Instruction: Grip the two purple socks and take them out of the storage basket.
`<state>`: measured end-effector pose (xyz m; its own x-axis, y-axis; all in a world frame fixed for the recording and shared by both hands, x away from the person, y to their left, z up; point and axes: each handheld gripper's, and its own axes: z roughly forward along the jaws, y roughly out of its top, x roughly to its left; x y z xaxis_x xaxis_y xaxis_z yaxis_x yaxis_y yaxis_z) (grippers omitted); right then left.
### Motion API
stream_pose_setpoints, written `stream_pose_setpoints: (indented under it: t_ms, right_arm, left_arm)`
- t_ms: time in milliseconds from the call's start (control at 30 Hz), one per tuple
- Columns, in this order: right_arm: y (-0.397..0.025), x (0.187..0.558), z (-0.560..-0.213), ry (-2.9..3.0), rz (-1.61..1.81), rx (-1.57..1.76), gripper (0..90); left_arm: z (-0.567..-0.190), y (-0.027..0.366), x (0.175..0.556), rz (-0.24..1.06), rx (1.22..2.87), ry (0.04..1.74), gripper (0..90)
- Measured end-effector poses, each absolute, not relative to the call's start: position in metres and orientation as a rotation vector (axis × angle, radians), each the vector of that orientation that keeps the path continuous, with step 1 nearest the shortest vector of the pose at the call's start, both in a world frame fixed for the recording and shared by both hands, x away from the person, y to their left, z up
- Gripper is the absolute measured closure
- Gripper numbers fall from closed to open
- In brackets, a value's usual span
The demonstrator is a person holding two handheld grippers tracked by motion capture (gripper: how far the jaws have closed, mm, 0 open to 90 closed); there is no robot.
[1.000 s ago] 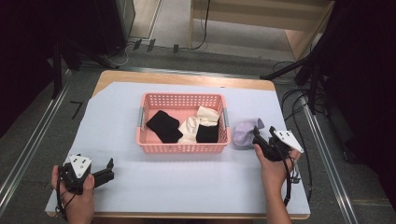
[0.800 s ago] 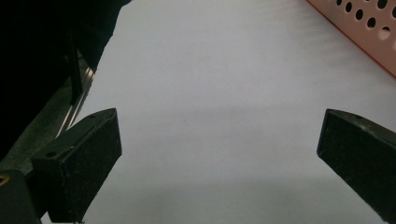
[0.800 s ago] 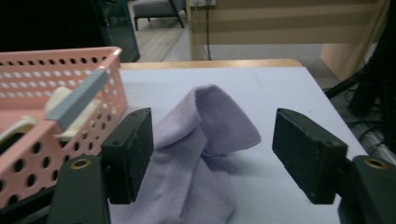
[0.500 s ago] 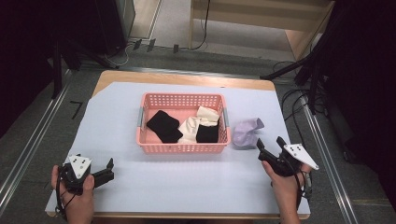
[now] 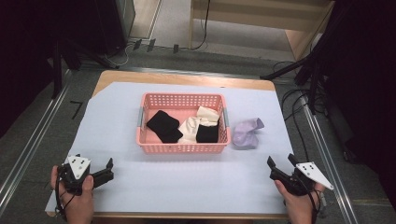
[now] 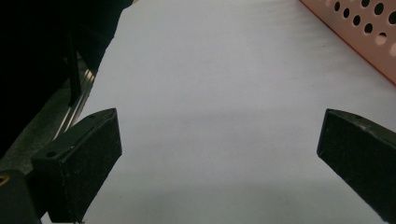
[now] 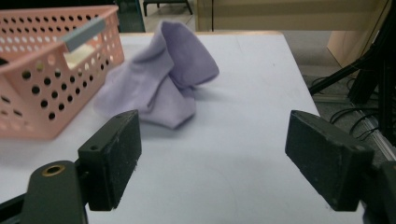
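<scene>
A pink perforated basket [image 5: 182, 147] sits mid-table holding a black cloth [image 5: 164, 126], a cream cloth [image 5: 203, 116] and a second black piece [image 5: 207, 134]. A crumpled lilac cloth [image 5: 246, 133] lies on the white sheet just right of the basket; the right gripper view has this lilac cloth [image 7: 163, 79] ahead of the jaws, untouched. My right gripper [image 5: 281, 165] rests open near the front right edge, well short of the cloth. My left gripper [image 5: 109, 169] is open at the front left, with nothing between its jaws [image 6: 219, 154].
A white sheet [image 5: 187, 182] covers the wooden table. The basket's corner [image 6: 369, 37] shows at the upper right of the left gripper view. Metal rails [image 5: 28, 149] run along both table sides, and cables [image 5: 303, 107] trail at the right.
My right gripper has drawn back from the lilac cloth toward the front edge, leaving the cloth lying beside the basket. The left gripper has stayed put.
</scene>
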<state>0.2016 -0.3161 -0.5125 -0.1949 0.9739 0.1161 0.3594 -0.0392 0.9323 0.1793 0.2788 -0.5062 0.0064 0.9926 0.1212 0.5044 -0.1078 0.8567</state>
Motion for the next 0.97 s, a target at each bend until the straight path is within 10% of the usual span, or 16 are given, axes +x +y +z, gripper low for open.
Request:
stream_pose_setpoints:
  t_ms: [967]
  right_arm:
    - [-0.342, 0.165, -0.538, 1.574, 1.15, 1.502, 26.3]
  left_arm:
    - [-0.506, 0.278, 0.177, 1.054, 1.642, 1.552, 0.6]
